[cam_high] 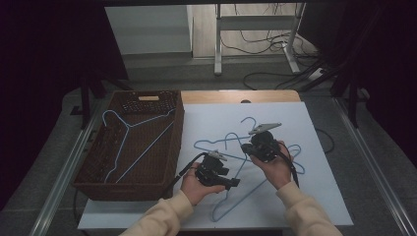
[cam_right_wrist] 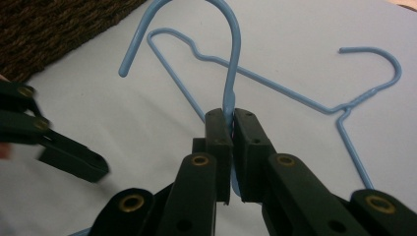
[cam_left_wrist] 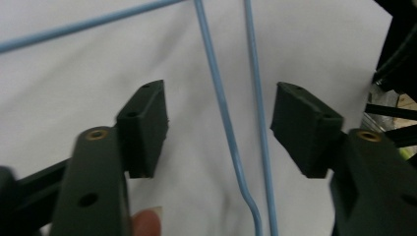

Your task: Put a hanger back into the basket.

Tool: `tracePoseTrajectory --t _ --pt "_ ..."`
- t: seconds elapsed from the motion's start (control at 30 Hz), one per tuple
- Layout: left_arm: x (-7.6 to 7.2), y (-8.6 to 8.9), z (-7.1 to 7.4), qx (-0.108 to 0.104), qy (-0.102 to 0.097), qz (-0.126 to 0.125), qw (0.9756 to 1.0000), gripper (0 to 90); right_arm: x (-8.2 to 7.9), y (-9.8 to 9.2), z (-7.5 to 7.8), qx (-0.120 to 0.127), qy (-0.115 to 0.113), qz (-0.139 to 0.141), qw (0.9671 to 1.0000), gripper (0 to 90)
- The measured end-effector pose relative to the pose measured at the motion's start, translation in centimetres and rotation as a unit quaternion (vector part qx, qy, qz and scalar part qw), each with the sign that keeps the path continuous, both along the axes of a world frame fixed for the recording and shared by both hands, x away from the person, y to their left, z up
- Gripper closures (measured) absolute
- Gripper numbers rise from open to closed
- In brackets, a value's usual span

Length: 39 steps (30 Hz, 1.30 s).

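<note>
- The right gripper [cam_right_wrist: 231, 147] has its jaws pressed together on the neck of a blue hanger [cam_right_wrist: 228, 64], just under the hook.
- The left gripper [cam_left_wrist: 219, 130] has its jaws spread; two blue wires [cam_left_wrist: 223, 113] run between them, and the pads do not touch them.
- The hangers lie on the white table [cam_high: 314, 196].
- One more hanger [cam_high: 128, 142] lies in the brown basket [cam_high: 123, 189] at the left.

Light-blue hangers [cam_high: 231, 147], dark-brown woven basket [cam_high: 169, 162] (white table sheet [cam_high: 314, 196])
</note>
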State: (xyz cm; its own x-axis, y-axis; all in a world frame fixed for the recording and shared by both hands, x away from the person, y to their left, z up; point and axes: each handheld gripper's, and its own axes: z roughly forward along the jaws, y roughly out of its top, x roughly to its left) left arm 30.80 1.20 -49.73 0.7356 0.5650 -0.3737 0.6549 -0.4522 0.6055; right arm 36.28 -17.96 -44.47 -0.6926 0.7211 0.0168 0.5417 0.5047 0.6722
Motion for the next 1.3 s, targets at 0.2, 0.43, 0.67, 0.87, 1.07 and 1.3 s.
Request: tracePoseTrajectory --t 0.2,0.43,0.67,0.87,1.07,1.3 --pt "0.4 -0.6 -1.1 0.0 0.018 -0.008 0.9998 61.5 -0.2 0.0 0.2 0.007 0.002 -0.002 1.0 85.9" --pt "0.3 -0.1 -0.7 -0.022 0.023 -0.007 0.9995 82.3 -0.3 -0.1 0.3 0.015 -0.001 0.002 0.9999 85.7" --pt "0.0 0.7 0.3 -0.054 0.019 -0.001 0.9983 86.4 -0.7 -1.1 1.2 0.052 -0.023 0.01 0.9983 64.3" --pt "-0.4 1.5 1.9 -0.091 0.014 0.003 0.9958 86.5 -1.7 -3.0 2.1 0.092 -0.062 0.001 0.9938 45.6" --pt "-0.6 2.3 3.7 -0.116 0.002 0.0 0.9932 86.6 -2.8 -5.2 2.7 0.127 -0.092 -0.004 0.9876 41.2" --pt "-0.6 3.2 5.1 -0.13 -0.007 0.01 0.9915 86.5 -3.8 -7.1 3.3 0.157 -0.116 -0.004 0.9808 39.7"
